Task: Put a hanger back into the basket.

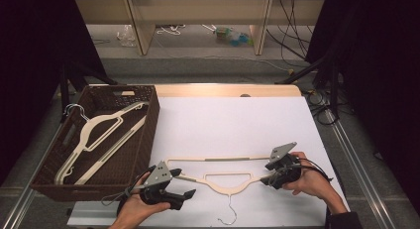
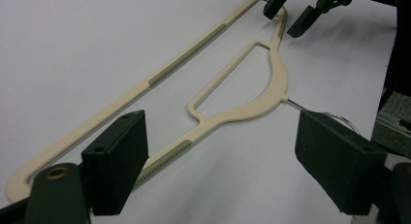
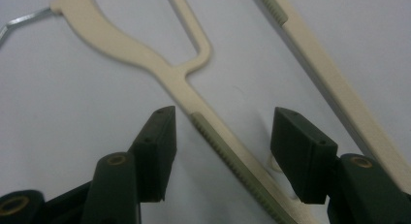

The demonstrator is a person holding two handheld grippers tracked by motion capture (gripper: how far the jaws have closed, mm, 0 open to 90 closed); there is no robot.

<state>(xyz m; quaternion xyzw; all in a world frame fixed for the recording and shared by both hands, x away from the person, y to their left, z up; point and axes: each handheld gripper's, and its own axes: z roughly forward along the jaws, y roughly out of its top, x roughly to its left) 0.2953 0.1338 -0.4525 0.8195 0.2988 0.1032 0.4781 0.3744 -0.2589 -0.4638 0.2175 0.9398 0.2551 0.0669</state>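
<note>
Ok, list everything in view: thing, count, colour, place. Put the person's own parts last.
hanger on the table: 1, cream with a metal hook, flat on the white table top, hook toward the person
hangers in the basket: 2, cream, lying lengthwise inside
basket: 1, dark brown woven, left edge of the table
table: 1, white top, centre
cables and litter: several, mixed colours, on the floor beyond the table
left gripper: 1, black, open at the hanger's left end
right gripper: 1, black, open astride the hanger's right arm
hands: 2, holding the grippers
</note>
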